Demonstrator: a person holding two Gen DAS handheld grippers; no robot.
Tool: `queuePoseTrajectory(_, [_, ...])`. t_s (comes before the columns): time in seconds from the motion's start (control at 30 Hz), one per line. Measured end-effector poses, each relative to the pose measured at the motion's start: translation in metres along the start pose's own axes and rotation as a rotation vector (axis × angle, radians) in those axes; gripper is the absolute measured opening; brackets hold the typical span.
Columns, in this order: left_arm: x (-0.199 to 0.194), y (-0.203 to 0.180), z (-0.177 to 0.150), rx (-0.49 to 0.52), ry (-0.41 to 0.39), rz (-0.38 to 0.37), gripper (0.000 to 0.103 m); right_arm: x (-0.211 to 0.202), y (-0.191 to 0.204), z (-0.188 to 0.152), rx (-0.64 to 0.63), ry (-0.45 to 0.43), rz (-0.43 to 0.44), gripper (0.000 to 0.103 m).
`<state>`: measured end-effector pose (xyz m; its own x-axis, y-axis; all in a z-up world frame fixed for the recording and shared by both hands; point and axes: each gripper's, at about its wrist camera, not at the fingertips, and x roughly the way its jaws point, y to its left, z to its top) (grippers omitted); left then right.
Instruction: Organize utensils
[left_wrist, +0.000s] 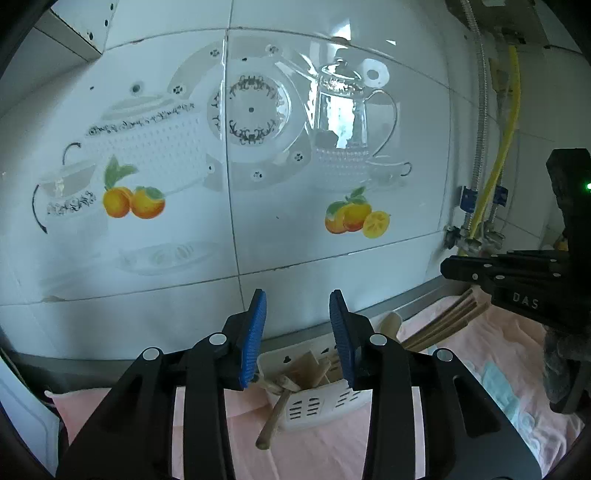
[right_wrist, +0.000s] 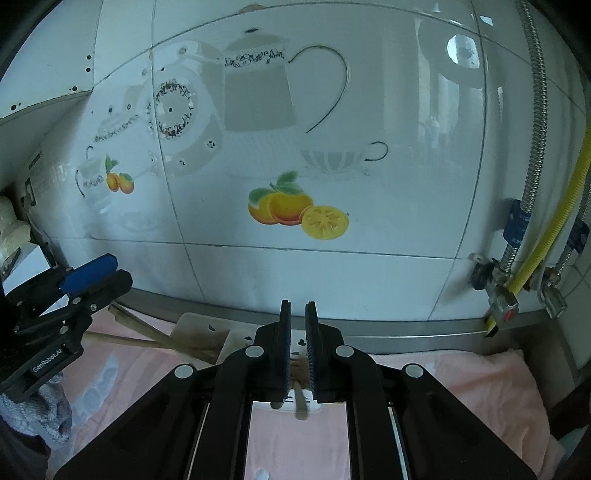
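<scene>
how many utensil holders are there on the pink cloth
1: a white slotted utensil holder on the pink cloth, by the tiled wall, between the left gripper's fingers.

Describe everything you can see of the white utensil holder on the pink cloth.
The white utensil holder looks like plastic, a boxy caddy with rows of short drain slots in its front wall and a taller back panel with small cut-outs. It stands upright on the pink cloth, close to the tiled wall. Several wooden utensils stick out of its top, and one wooden handle leans out over its front left corner.
</scene>
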<state>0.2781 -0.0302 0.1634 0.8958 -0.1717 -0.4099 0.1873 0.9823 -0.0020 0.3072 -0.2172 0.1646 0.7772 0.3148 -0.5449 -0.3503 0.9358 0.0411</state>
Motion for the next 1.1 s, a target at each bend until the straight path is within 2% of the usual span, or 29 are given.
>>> queuePoseTrajectory(0.1, [-0.010,-0.002,-0.001,0.003,-0.012,0.008,0.048,-0.007,0.001,-0.003,0.000,-0.004,0.004,0.011])
queuePoseTrajectory(0.17, [-0.019,-0.003,-0.003,0.006,-0.023,0.011,0.053,-0.014,0.002,-0.006,-0.002,-0.011,0.003,0.020])
queuePoseTrajectory(0.3, [-0.036,-0.005,-0.009,0.011,-0.034,0.020,0.064,-0.028,0.002,-0.014,0.000,-0.029,0.004,0.030])
queuePoseTrajectory(0.37, [-0.047,-0.007,-0.015,0.013,-0.042,0.025,0.069,-0.036,0.003,-0.019,0.004,-0.040,0.002,0.045])
queuePoseTrajectory(0.47, [-0.059,-0.006,-0.023,0.007,-0.045,0.025,0.074,-0.047,0.008,-0.030,-0.010,-0.060,-0.014,0.047])
queuePoseTrajectory(0.5, [-0.064,-0.006,-0.028,0.000,-0.047,0.028,0.075,-0.050,0.009,-0.034,-0.012,-0.062,-0.015,0.050])
queuePoseTrajectory(0.53, [-0.068,-0.005,-0.031,-0.004,-0.048,0.028,0.078,-0.053,0.011,-0.038,-0.012,-0.064,-0.019,0.059])
queuePoseTrajectory(0.57, [-0.072,-0.005,-0.034,-0.005,-0.047,0.027,0.078,-0.056,0.013,-0.042,-0.017,-0.068,-0.023,0.063])
queuePoseTrajectory(0.63, [-0.079,-0.005,-0.042,-0.012,-0.045,0.026,0.083,-0.063,0.018,-0.050,-0.040,-0.081,-0.037,0.064])
queuePoseTrajectory(0.67, [-0.082,-0.006,-0.045,-0.012,-0.044,0.031,0.087,-0.066,0.021,-0.053,-0.050,-0.085,-0.043,0.069])
queuePoseTrajectory(0.8, [-0.096,-0.010,-0.062,-0.002,-0.046,0.060,0.097,-0.079,0.029,-0.066,-0.080,-0.108,-0.074,0.076])
queuePoseTrajectory(1.1, [-0.122,-0.009,-0.097,-0.038,-0.015,0.056,0.098,-0.102,0.040,-0.099,-0.109,-0.154,-0.129,0.091])
